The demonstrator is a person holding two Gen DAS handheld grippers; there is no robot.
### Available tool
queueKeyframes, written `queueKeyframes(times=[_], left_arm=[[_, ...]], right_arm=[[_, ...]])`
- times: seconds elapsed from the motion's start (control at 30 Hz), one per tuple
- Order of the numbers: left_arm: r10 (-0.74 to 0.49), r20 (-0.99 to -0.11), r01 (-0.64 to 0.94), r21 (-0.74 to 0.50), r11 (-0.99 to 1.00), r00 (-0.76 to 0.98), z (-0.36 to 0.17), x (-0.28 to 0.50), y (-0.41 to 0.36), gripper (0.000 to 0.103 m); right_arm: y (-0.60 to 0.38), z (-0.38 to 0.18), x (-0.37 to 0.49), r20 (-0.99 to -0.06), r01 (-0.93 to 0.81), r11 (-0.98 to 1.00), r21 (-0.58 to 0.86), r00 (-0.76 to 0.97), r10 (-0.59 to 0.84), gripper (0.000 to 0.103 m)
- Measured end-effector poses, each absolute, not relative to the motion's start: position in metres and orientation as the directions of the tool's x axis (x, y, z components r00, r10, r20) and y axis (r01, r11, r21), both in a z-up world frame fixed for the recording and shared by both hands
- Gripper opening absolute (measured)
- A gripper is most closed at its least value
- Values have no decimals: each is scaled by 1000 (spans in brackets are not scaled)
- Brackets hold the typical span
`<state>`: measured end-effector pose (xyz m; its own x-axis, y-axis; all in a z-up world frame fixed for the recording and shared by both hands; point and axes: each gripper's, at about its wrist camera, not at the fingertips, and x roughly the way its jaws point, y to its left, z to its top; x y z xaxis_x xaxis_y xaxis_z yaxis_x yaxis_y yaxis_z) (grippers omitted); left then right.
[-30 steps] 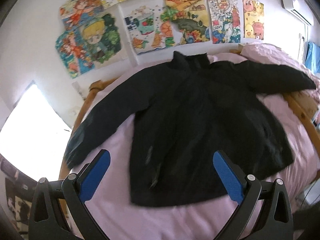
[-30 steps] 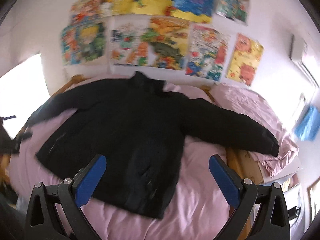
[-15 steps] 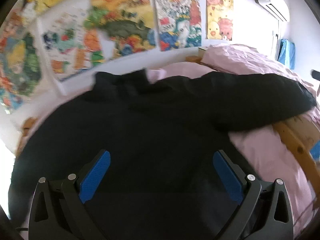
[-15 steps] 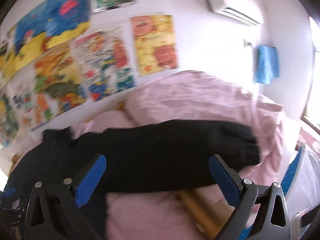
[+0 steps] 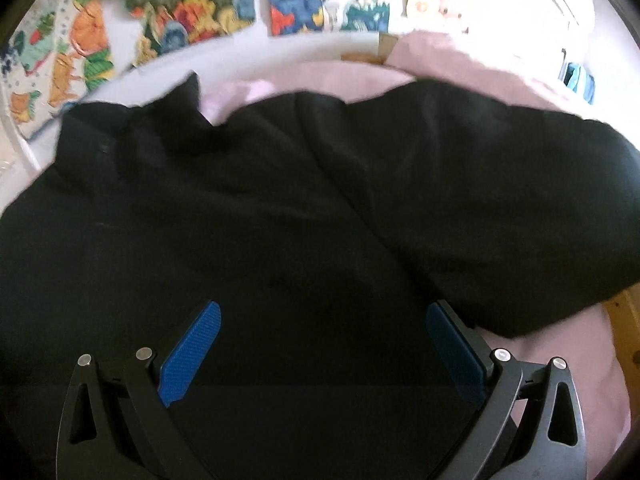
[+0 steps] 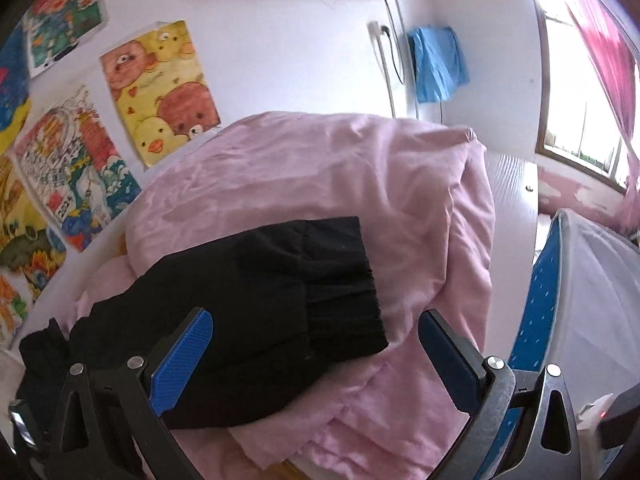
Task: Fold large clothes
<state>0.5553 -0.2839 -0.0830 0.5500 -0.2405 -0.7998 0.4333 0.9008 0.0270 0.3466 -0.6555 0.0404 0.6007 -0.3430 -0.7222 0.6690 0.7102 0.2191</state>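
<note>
A large black jacket (image 5: 248,216) lies spread flat on a pink bed, collar toward the wall. My left gripper (image 5: 320,344) is open and empty, low over the jacket's chest near its right shoulder. The jacket's right sleeve (image 6: 280,288) stretches across a heap of pink bedding, its ribbed cuff (image 6: 344,284) at the end. My right gripper (image 6: 316,352) is open and empty, with the cuff end of the sleeve just ahead between its blue pads. The jacket's hem and left sleeve are out of view.
A bunched pink duvet (image 6: 340,172) lies under and behind the sleeve. The wooden bed frame (image 5: 624,320) shows at the right edge. Posters (image 5: 168,12) cover the wall behind. A white headboard (image 6: 512,200), a blue-edged mesh cover (image 6: 560,300) and a window (image 6: 580,92) are to the right.
Both grippers have moved in close and to the right. The left one now hovers over the jacket's chest; the right one has come up to the right sleeve's cuff. Both stay open.
</note>
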Motion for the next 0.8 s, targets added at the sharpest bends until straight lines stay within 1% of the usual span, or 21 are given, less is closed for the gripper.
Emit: queueKeyframes(times=[0.1, 0.17, 0.23, 0.27, 0.3, 0.33, 0.37, 0.43, 0.5, 0.57, 0.63, 0.67, 0.7, 0.8], left_arm=[[-218, -822, 432, 37, 901, 527, -105, 566, -291, 101], [-211, -830, 433, 40, 901, 516, -117, 571, -292, 102], [-202, -828, 439, 59, 896, 523, -126, 573, -294, 102], [-196, -825, 442, 71, 894, 530, -130, 573, -294, 102], [-191, -823, 442, 79, 894, 535, -134, 573, -294, 102], [-189, -821, 441, 84, 894, 538, -136, 573, -293, 102], [-188, -818, 440, 87, 894, 543, -139, 573, -293, 102], [-188, -814, 440, 90, 893, 549, -143, 573, -290, 102], [-192, -813, 439, 85, 894, 549, -145, 572, -287, 102], [-196, -818, 441, 77, 894, 540, -145, 574, -283, 102], [-216, -830, 448, 46, 893, 515, -140, 575, -279, 102], [-241, -832, 452, 13, 892, 499, -135, 576, -273, 102], [-273, -825, 448, -27, 894, 495, -127, 572, -266, 102], [-363, -779, 426, -136, 894, 512, -100, 568, -236, 102]], right_arm=[[-659, 37, 345, -718, 696, 690, 201, 584, -380, 103], [-666, 34, 342, -709, 700, 669, 247, 602, -368, 103], [-671, 30, 342, -707, 701, 657, 276, 612, -356, 92], [-672, 28, 342, -707, 700, 655, 283, 614, -351, 83], [-673, 26, 343, -708, 700, 655, 285, 614, -348, 79], [-673, 23, 347, -714, 697, 659, 282, 612, -342, 79], [-673, 21, 348, -719, 697, 662, 277, 607, -339, 76], [-671, 19, 350, -718, 695, 663, 279, 609, -336, 68], [-668, 20, 352, -714, 686, 669, 287, 619, -327, 53], [-663, 21, 353, -715, 689, 667, 284, 616, -331, 49], [-659, 24, 352, -706, 690, 668, 279, 619, -344, 43], [-657, 27, 351, -697, 688, 670, 280, 625, -350, 35], [-654, 31, 349, -684, 686, 671, 282, 634, -360, 14], [-650, 43, 343, -639, 643, 683, 347, 695, -330, 8]])
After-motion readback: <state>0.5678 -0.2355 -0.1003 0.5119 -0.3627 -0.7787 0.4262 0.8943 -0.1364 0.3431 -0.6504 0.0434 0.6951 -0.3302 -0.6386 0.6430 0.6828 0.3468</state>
